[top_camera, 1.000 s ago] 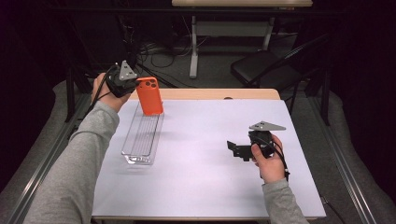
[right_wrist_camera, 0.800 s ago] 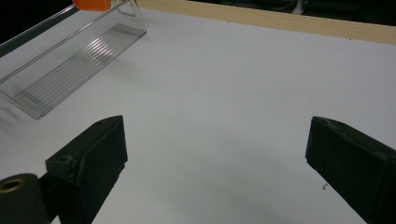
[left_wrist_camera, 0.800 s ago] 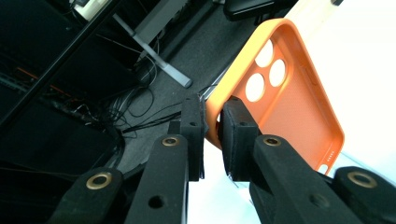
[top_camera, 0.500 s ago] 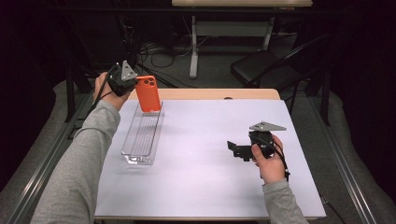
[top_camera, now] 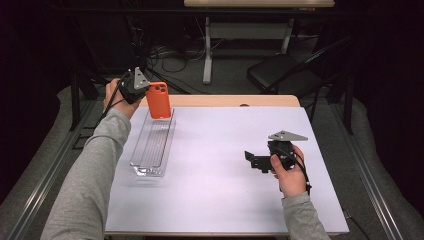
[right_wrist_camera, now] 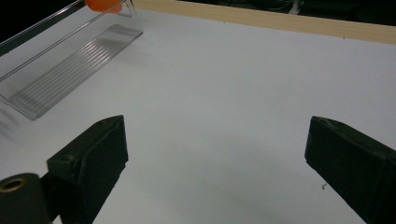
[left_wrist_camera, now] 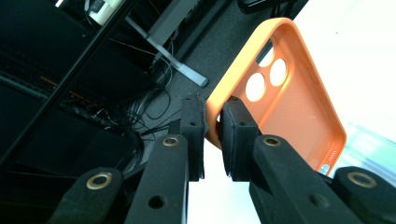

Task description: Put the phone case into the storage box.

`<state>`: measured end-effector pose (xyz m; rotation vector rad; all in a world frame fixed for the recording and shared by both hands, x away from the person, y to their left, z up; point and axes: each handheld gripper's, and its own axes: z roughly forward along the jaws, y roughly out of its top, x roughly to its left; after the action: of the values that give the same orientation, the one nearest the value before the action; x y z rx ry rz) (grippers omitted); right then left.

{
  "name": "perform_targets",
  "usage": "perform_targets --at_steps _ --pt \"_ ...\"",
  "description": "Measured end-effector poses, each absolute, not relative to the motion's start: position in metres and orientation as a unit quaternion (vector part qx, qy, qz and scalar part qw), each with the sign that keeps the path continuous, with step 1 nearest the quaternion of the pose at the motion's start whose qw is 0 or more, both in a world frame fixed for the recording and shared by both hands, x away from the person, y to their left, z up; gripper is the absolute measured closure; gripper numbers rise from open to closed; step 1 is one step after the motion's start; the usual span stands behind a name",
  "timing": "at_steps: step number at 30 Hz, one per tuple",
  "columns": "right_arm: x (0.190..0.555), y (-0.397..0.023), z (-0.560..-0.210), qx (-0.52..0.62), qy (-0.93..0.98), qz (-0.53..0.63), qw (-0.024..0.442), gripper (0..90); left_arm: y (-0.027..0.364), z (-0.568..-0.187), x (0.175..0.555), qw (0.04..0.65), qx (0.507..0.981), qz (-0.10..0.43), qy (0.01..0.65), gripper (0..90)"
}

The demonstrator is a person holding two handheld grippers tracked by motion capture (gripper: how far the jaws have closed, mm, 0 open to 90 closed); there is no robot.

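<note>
Left gripper (top_camera: pixel 144 93) is clamped on the side rim of an orange phone case (top_camera: pixel 159 100), pads pinching only the thin edge wall near the camera cut-outs, as the left gripper view shows (left_wrist_camera: pixel 212 135). The case hangs upright, lower end just over or inside the far end of the clear plastic tray (top_camera: pixel 142 162); I cannot tell from the high view whether it touches the tray floor. Right gripper (top_camera: pixel 255 161) rests low on the white table cover (top_camera: pixel 215 190), well apart from the tray, jaws spread wide with nothing between them (right_wrist_camera: pixel 215 154). Risks, as judged: the grip is on a narrow, flexible lip, so the case could pivot about the pads or slip out if the hand tilts, and land outside the tray. The tray looks light and nothing steadies it; a push from the case's bottom corner against a wall or the far end could slide or tip it, since it sits close to the table's back edge (top_camera: pixel 235 101). The case seems nearly as wide as the channel, so a skewed entry may wedge it on the rims instead of seating it flat. Releasing while it stands upright could let it topple over the tray wall
</note>
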<state>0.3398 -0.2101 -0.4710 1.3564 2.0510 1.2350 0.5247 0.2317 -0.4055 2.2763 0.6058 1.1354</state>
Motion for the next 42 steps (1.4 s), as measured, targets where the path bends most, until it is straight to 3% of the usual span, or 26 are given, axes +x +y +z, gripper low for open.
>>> perform_targets --at_steps 42 --pt "0.333 -0.223 -0.474 0.497 0.720 0.441 0.201 6.5 0.218 -0.445 0.540 0.236 0.848 0.434 0.190 80.9"
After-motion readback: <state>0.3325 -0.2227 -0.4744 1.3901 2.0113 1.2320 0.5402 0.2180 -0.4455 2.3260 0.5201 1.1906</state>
